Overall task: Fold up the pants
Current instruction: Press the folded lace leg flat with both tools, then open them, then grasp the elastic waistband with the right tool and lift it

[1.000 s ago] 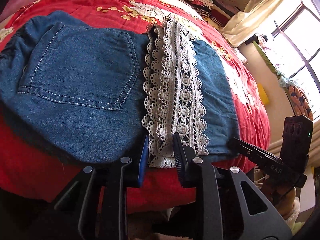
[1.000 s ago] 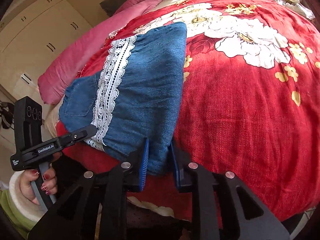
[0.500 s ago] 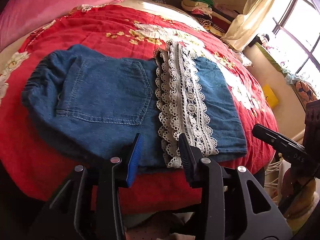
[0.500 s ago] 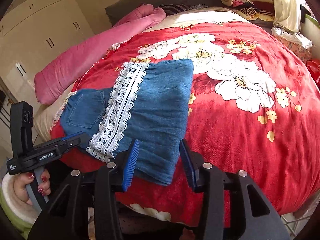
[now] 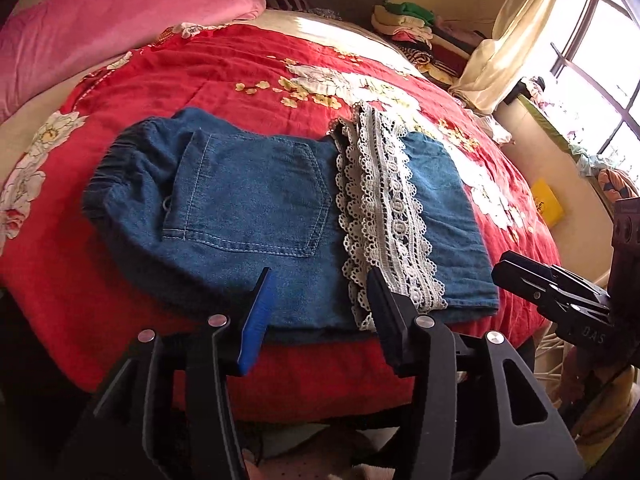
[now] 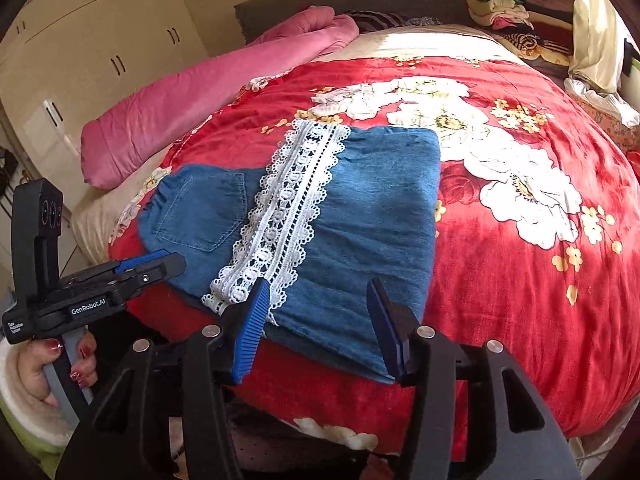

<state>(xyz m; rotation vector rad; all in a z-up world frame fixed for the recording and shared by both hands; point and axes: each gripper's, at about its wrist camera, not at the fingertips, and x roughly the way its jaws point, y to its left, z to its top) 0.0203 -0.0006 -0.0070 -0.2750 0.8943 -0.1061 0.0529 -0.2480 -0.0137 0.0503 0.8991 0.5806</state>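
Note:
Folded blue denim pants [image 5: 248,200] lie flat near the front edge of the bed, back pocket up, with a white lace hem band [image 5: 384,208] laid across them. My left gripper [image 5: 320,280] hovers just above their near edge, jaws opening, its pads touching no cloth. In the right wrist view the pants [image 6: 360,220] and lace [image 6: 296,200] lie the same way. My right gripper [image 6: 318,286] hangs over the near right corner, jaws also opening, gripping nothing. Each gripper shows in the other's view: right [image 5: 520,276], left [image 6: 160,264].
The bed has a red flowered cover [image 6: 520,280] with a rolled pink quilt [image 6: 200,100] at its head. Stacked clothes [image 5: 408,24] sit at the far corner beside a curtain and window [image 5: 600,60]. Wardrobe doors [image 6: 100,40] stand at the left. A hand [image 6: 40,368] holds the left gripper.
Both grippers have let go of the pants' near edge, spread their jaws and drawn up and back. The pants now lie still on the bed.

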